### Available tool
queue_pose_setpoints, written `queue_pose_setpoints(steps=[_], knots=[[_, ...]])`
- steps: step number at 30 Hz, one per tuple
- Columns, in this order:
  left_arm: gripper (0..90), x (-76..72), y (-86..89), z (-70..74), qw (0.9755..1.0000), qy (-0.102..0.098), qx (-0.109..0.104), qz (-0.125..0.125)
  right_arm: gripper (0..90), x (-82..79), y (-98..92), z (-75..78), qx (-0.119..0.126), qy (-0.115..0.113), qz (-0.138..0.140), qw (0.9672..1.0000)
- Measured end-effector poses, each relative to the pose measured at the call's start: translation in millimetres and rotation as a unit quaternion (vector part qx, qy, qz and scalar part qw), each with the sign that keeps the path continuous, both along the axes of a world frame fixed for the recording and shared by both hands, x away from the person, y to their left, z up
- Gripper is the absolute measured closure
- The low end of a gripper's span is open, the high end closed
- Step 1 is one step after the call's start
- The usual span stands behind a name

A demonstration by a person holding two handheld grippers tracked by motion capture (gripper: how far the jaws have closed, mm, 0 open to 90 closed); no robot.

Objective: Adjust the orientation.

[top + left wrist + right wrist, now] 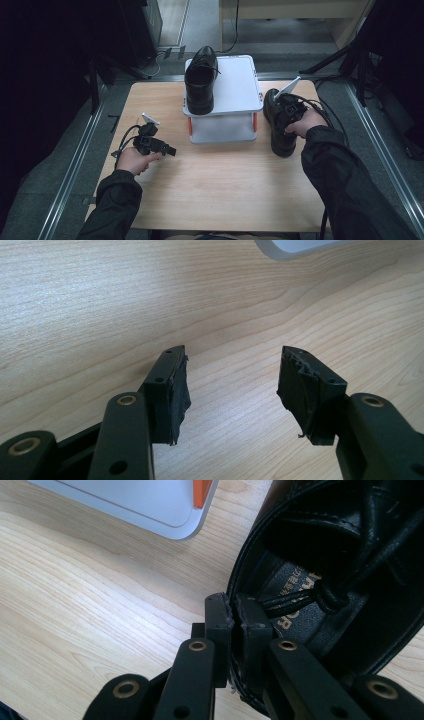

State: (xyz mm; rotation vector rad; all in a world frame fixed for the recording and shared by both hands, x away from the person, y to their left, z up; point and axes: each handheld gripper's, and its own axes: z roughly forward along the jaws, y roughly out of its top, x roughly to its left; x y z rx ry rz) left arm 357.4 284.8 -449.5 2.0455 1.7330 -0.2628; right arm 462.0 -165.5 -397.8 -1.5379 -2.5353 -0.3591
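A black lace-up shoe [201, 80] stands on top of the white two-tier stand [237, 85], toe pointing away. A second black shoe [278, 125] rests on the wooden table to the right of the stand. My right gripper [285, 114] is over that shoe; in the right gripper view its jaws are shut [233, 611] on the shoe's collar rim [240, 575], one jaw inside the opening and one outside. My left gripper [171, 150] hovers over bare table left of the stand, its jaws wide open [231, 377] with nothing between them.
The stand's lower shelf [222, 131] has orange posts [190, 126] at its corners. The table [220, 190] has free room in front and at the left. Cables [330, 107] trail off the right edge. Dark equipment and tripod legs [345, 55] stand beyond the table.
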Motion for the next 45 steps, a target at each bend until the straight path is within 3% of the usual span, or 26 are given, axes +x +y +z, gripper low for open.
queue_pose_setpoints(steps=[4, 8, 14, 17, 20, 28, 37, 41, 45], knots=[[45.0, -0.1, -0.4, -0.1, 1.0, 0.001, -0.002, 0.001, 83.3, 0.2, -1.7, -0.2, 0.005, 0.003, -0.001, 1.0], [44.9, 0.1, -0.4, -0.3, 1.0, 0.004, 0.001, -0.001, 75.3, 2.1, -6.4, 9.6, 0.017, -0.011, -0.004, 0.9998], [45.0, -0.1, -0.9, -0.4, 1.0, 0.003, 0.001, -0.002, 72.4, 9.2, -29.3, 34.4, 0.009, -0.029, -0.035, 0.9989], [45.0, -0.2, -1.4, -0.4, 1.0, 0.003, 0.002, -0.003, 72.2, 12.3, -41.2, 35.3, 0.001, -0.03, -0.05, 0.9983], [45.0, -0.1, -1.4, -0.2, 1.0, 0.003, 0.001, -0.002, 72.2, 15.3, -52.5, 29.2, -0.012, -0.029, -0.064, 0.9975], [44.9, 0.1, -1.4, -0.7, 1.0, 0.003, 0.003, -0.002, 71.0, 21.5, -68.9, 1.6, -0.003, -0.008, -0.096, 0.9953], [45.0, -0.2, -1.2, 0.4, 1.0, -0.002, 0.003, -0.002, 71.6, 26.2, -59.3, -26.1, -0.015, 0.008, -0.112, 0.9935], [45.0, 0.0, -0.1, 0.2, 1.0, -0.006, 0.003, -0.001, 73.9, 27.4, -53.5, -36.7, -0.034, 0.011, -0.113, 0.9929], [45.0, 0.4, -0.2, -0.2, 1.0, -0.004, 0.005, -0.006, 75.8, 28.6, -52.1, -41.6, -0.039, 0.018, -0.124, 0.9914]])
